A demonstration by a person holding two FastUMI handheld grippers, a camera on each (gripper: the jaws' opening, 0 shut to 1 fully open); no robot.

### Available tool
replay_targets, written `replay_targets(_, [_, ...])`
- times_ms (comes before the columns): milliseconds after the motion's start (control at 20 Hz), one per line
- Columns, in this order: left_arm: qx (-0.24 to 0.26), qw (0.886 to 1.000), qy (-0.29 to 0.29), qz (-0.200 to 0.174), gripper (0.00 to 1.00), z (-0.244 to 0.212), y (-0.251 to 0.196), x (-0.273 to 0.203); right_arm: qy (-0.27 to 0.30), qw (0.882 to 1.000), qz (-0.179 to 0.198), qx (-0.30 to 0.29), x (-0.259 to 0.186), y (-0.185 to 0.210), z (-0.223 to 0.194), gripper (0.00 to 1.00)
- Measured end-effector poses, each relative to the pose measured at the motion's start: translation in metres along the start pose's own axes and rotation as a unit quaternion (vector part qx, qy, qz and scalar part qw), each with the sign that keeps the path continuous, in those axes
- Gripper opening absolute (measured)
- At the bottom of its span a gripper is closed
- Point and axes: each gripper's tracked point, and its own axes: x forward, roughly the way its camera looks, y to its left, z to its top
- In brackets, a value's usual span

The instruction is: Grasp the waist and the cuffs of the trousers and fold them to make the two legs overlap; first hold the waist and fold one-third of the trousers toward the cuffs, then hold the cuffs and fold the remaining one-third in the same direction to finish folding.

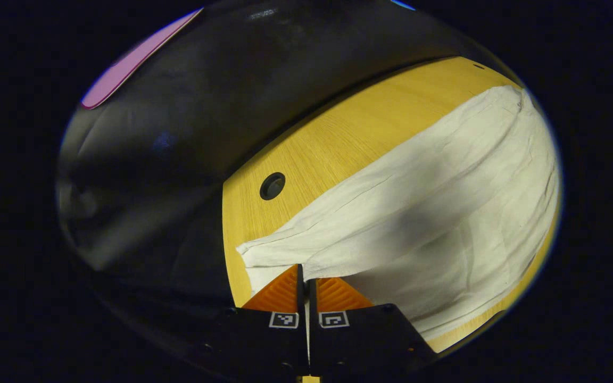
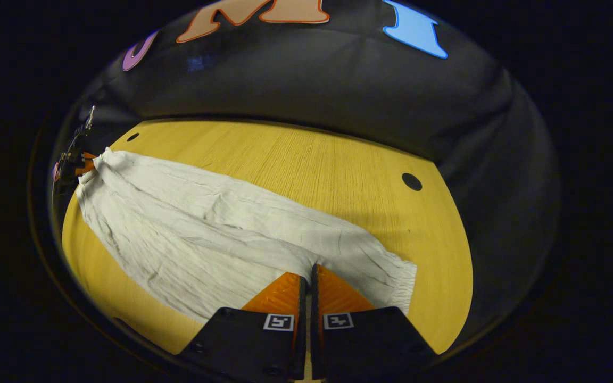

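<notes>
We record a booth hung with black cloth (image 2: 338,90), and in it a bench (image 2: 306,159) with a yellow wood-grain top. Two small round holes mark the top in the right gripper view, one hole (image 2: 412,181) toward the far right corner and a second hole (image 2: 133,136) at the far left. The left gripper view shows a round hole (image 1: 272,185) near the bench's edge.

Nearest in the left gripper view, the left claw (image 1: 305,279) has its two fingers brought almost together, with a thin slit between them. They meet at the near end of the white trousers (image 1: 418,213), and the cloth edge lies right at the tips. We cannot tell whether cloth is pinched between them. From there the trousers run away to the upper right, flat on the bench and creased along their length.

Nearest in the right gripper view, the right claw (image 2: 308,279) is likewise nearly closed, its tips resting at the gathered end of the trousers (image 2: 221,229). Whether it holds fabric we cannot tell. The ruffled hem lies just to the right of the tips. The garment extends diagonally to the far left, wrinkled and spread flat. At that far end the other claw (image 2: 80,165) meets the bunched cloth, too small to judge its grip.
</notes>
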Motion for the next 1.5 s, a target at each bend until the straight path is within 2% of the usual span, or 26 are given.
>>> replay_targets(100, [-0.019, 1.0, -0.016, 0.006, 0.0, 0.006, -0.001, 0.004, 0.0, 1.0, 0.007, 0.007, 0.007, 0.002, -0.001, 0.07])
replay_targets(200, [-0.046, 0.998, -0.034, 0.007, 0.02, 0.01, -0.001, -0.004, -0.013, 0.999, 0.024, 0.024, 0.005, 0.006, 0.006, 0.16])
replay_targets(250, [-0.063, 0.997, -0.047, 0.002, 0.16, 0.015, -0.004, -0.009, -0.017, 0.999, 0.031, 0.031, 0.003, 0.005, 0.007, 0.2])
replay_targets(350, [-0.111, 0.99, -0.09, -0.013, 0.58, 0.033, -0.01, -0.026, -0.043, 0.995, 0.054, 0.07, -0.017, 0.009, 0.017, 0.7])
replay_targets(400, [-0.138, 0.984, -0.113, -0.019, 0.69, 0.042, -0.011, -0.035, -0.057, 0.992, 0.059, 0.093, -0.019, 0.008, 0.025, 0.94])
replay_targets(500, [-0.183, 0.97, -0.153, -0.039, 0.83, 0.058, -0.018, -0.059, -0.079, 0.988, 0.047, 0.121, -0.037, -0.008, 0.032, 0.96])
replay_targets(600, [-0.211, 0.959, -0.18, -0.055, 0.9, 0.071, -0.025, -0.087, -0.101, 0.986, 0.017, 0.135, -0.062, -0.038, 0.035, 0.96])
replay_targets(750, [-0.244, 0.944, -0.212, -0.064, 0.9, 0.084, -0.031, -0.119, -0.112, 0.98, -0.02, 0.162, -0.095, -0.082, 0.025, 0.94])
replay_targets(800, [-0.256, 0.939, -0.221, -0.066, 0.9, 0.086, -0.03, -0.127, -0.111, 0.978, -0.029, 0.172, -0.103, -0.094, 0.018, 0.97])
replay_targets(850, [-0.266, 0.935, -0.226, -0.07, 0.9, 0.087, -0.029, -0.131, -0.108, 0.977, -0.039, 0.182, -0.109, -0.107, 0.01, 0.94])
replay_targets(900, [-0.273, 0.932, -0.229, -0.072, 0.91, 0.088, -0.027, -0.136, -0.105, 0.975, -0.044, 0.191, -0.113, -0.115, 0.001, 0.97])
replay_targets(950, [-0.281, 0.928, -0.233, -0.072, 0.92, 0.089, -0.026, -0.143, -0.099, 0.973, -0.049, 0.202, -0.116, -0.121, -0.009, 0.93])
replay_targets(1000, [-0.287, 0.925, -0.237, -0.077, 0.91, 0.091, -0.025, -0.154, -0.094, 0.971, -0.052, 0.212, -0.116, -0.125, -0.021, 0.97])
replay_targets(1100, [-0.296, 0.919, -0.247, -0.081, 0.9, 0.094, -0.023, -0.174, -0.077, 0.969, -0.057, 0.229, -0.116, -0.132, -0.045, 0.97])
replay_targets(1150, [-0.297, 0.918, -0.25, -0.081, 0.9, 0.09, -0.023, -0.179, -0.067, 0.967, -0.06, 0.236, -0.114, -0.134, -0.057, 0.92])
replay_targets(1200, [-0.296, 0.918, -0.252, -0.079, 0.9, 0.088, -0.023, -0.185, -0.057, 0.967, -0.063, 0.242, -0.11, -0.135, -0.07, 0.97])
replay_targets(1350, [-0.297, 0.915, -0.26, -0.081, 0.9, 0.092, -0.037, -0.209, -0.027, 0.965, -0.064, 0.251, -0.1, -0.132, -0.103, 0.97])
replay_targets(1400, [-0.302, 0.913, -0.261, -0.084, 0.9, 0.093, -0.041, -0.212, -0.02, 0.965, -0.064, 0.253, -0.094, -0.129, -0.11, 0.92])
replay_targets(1450, [-0.306, 0.911, -0.261, -0.088, 0.9, 0.094, -0.046, -0.215, -0.013, 0.965, -0.063, 0.254, -0.089, -0.128, -0.117, 0.97])
replay_targets(1500, [-0.31, 0.91, -0.259, -0.09, 0.9, 0.094, -0.051, -0.216, -0.006, 0.965, -0.062, 0.256, -0.086, -0.126, -0.122, 0.97])
